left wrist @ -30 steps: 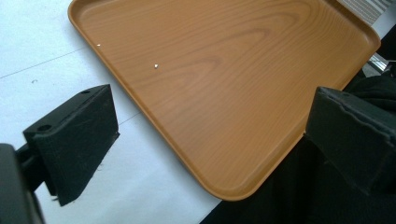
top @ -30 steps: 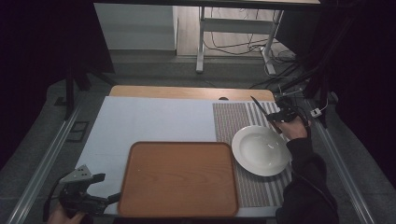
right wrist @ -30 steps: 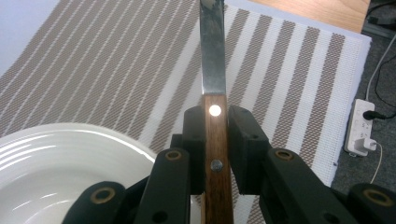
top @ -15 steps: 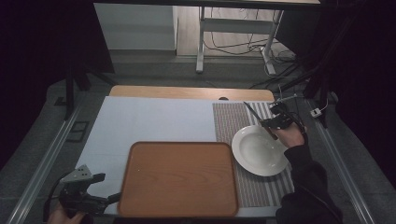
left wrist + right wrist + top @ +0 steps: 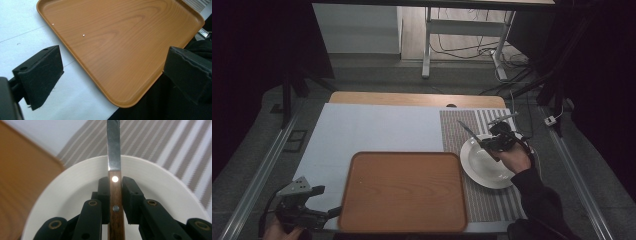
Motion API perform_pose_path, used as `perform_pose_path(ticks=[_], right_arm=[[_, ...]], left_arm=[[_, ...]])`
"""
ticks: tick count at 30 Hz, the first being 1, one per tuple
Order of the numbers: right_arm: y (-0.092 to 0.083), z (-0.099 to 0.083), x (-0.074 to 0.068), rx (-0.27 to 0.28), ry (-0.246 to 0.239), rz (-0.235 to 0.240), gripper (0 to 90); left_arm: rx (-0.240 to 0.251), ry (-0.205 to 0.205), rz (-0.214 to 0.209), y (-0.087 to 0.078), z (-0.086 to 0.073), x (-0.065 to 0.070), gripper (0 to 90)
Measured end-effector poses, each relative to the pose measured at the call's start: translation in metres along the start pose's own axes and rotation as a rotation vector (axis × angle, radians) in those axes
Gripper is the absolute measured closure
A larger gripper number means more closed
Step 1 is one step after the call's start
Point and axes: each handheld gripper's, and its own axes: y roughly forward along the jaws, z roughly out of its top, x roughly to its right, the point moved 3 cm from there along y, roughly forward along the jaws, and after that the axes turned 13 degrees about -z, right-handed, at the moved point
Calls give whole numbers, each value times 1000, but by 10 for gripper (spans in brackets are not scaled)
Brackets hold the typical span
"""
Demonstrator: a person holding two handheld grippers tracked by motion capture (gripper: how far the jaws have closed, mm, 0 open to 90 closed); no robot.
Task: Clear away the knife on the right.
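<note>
Your right gripper (image 5: 115,185) is clenched on a knife (image 5: 114,202), the pads pressing both flanks of its brown riveted handle while the steel blade runs straight out ahead. In the high view that gripper (image 5: 490,143) hangs above the far rim of the white plate (image 5: 482,172), blade tip aimed out toward the striped placemat (image 5: 462,131) on the far left of the plate. The plate sits on the mat's near half, just beside the right edge of the wooden tray (image 5: 402,192); the tray's floor is bare. Your left gripper (image 5: 332,212) waits at the near left corner of the table (image 5: 362,125), jaws released and spread wide, nothing between them; in the left gripper view one pad (image 5: 42,75) sits over the pale cloth and the tray's near corner (image 5: 120,100) lies between the two. Step in hand, as I judge it: carrying the knife to its resting place, most likely the tray or beside the plate. The next move calls for lowering the blade flat, keeping the tip off the plate rim, and loosening the grip only once the handle is supported. Left gripper can steady the tray if needed.
</note>
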Motion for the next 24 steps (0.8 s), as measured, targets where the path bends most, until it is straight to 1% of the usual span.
perform_pose_path(ticks=[1,2,4,5,8,9,10,11,12,13,15,18,19,20,23,24], right_arm=[[-1,-1,-4,0,-9,5,781],[-1,-1,-4,0,-9,5,781],[-4,-2,-13,7,-23,20,781],[-7,-4,-23,10,-41,34,781],[-13,-6,-38,24,-70,53,781],[-13,-6,-38,24,-70,53,781],[-15,-7,-43,30,-79,61,781],[-19,-9,-52,35,-99,79,781],[-19,-9,-52,35,-99,79,781],[-23,-11,-62,39,-116,99,781],[-26,-13,-72,44,-138,109,781],[-30,-17,-86,44,-166,132,781],[-30,-17,-86,44,-166,132,781],[-31,-21,-97,37,-190,148,781],[-33,-24,-111,32,-219,163,781],[-33,-24,-111,32,-219,163,781]], left_arm=[[0,0,0,0,0,0,24],[0,0,0,0,0,0,24],[-1,0,0,0,0,0,24],[-2,1,0,0,0,0,24],[-1,1,4,0,0,0,24],[-2,1,3,0,0,0,24],[-2,1,4,0,0,0,24],[-2,1,4,0,0,0,24],[-2,1,4,1,0,0,24],[-3,1,5,1,0,0,24],[-4,1,6,1,0,0,24],[-6,1,4,1,0,0,25],[-7,1,3,1,0,0,25],[-8,2,5,1,0,0,24],[-9,2,6,1,0,0,25],[-9,2,6,1,0,0,25]])
